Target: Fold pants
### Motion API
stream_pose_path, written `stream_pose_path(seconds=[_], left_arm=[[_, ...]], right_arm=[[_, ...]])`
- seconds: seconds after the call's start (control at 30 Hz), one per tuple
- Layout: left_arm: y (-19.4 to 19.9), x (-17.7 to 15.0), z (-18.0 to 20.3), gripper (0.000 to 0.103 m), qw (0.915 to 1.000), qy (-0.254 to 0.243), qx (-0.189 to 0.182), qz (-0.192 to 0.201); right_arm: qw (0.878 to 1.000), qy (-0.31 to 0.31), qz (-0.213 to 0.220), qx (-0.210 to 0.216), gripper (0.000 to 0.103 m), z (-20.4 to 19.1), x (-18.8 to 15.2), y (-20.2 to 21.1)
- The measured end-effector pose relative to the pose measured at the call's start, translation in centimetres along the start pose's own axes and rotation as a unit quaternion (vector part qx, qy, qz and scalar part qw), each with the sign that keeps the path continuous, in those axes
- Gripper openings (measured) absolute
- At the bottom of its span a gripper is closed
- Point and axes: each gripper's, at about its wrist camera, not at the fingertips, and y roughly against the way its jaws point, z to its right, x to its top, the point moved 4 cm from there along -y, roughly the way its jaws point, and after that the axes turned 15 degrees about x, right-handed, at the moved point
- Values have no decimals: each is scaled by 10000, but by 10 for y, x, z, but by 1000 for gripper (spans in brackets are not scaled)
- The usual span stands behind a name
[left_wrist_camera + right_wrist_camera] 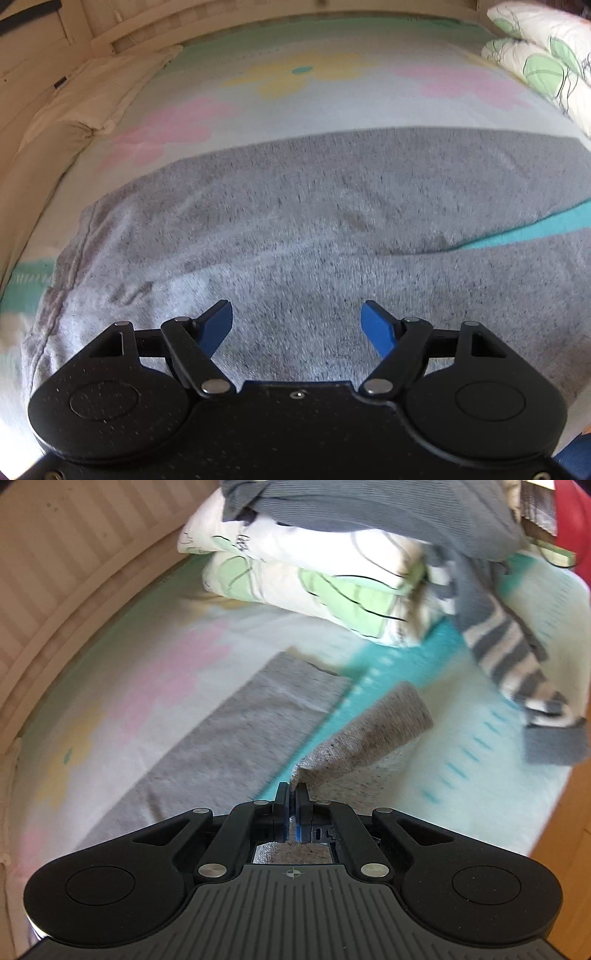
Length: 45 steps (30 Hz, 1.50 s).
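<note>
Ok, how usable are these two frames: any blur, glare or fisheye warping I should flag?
Left wrist view: strong fisheye bowing at the bed edges, mild smear on the grey pants, open left tongs sharp, pale glare at the lower left corner. Right wrist view: heavier motion blur on the lifted pant leg and striped garment; right tongs, shut on the fabric, stay sharp.

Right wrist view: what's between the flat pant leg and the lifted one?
A bare strip of teal sheet separates the flat leg from the lifted leg, seen in the right wrist view.
</note>
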Motion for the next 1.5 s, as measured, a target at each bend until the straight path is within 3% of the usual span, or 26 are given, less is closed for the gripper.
stream_pose_path(seconds=[0.2,0.33,0.43,0.5,0.77,0.9,1.03,1.13,1.3,1.4,1.5], left_arm=[[7,2,-12,78,9993,52,123,352],[-1,-1,-16,78,9995,100,175,240],[-7,-4,-16,78,9996,78,227,149],[-8,-5,-15,78,9996,63,248,137],[-1,-6,-7,78,9999,10,76,133],[5,-5,-4,78,9997,-41,-15,234],[4,-6,-10,78,9997,6,17,263],[1,-5,-20,78,9996,140,44,239],[1,-5,-39,78,9986,289,121,419],[3,-8,-48,78,9978,215,117,616],[7,-14,-57,78,9971,76,-41,750]], right_arm=[[9995,-152,16,277,3,-10,13,-27],[9990,-123,-33,429,5,-20,19,-48],[9954,-223,-205,906,7,-28,24,-59],[9953,-318,-18,910,10,-28,28,-52],[9960,-586,-452,498,18,-11,14,-52],[9966,-200,-760,251,22,-34,7,-77],[9959,177,-882,-92,38,-61,2,-105],[9930,411,-975,-516,42,-70,-5,-126],[9834,716,-1305,-1042,40,-63,-17,-151],[9843,779,-1248,-978,7,-61,-18,-143],[9913,391,-1058,-683,5,-55,-11,-124]])
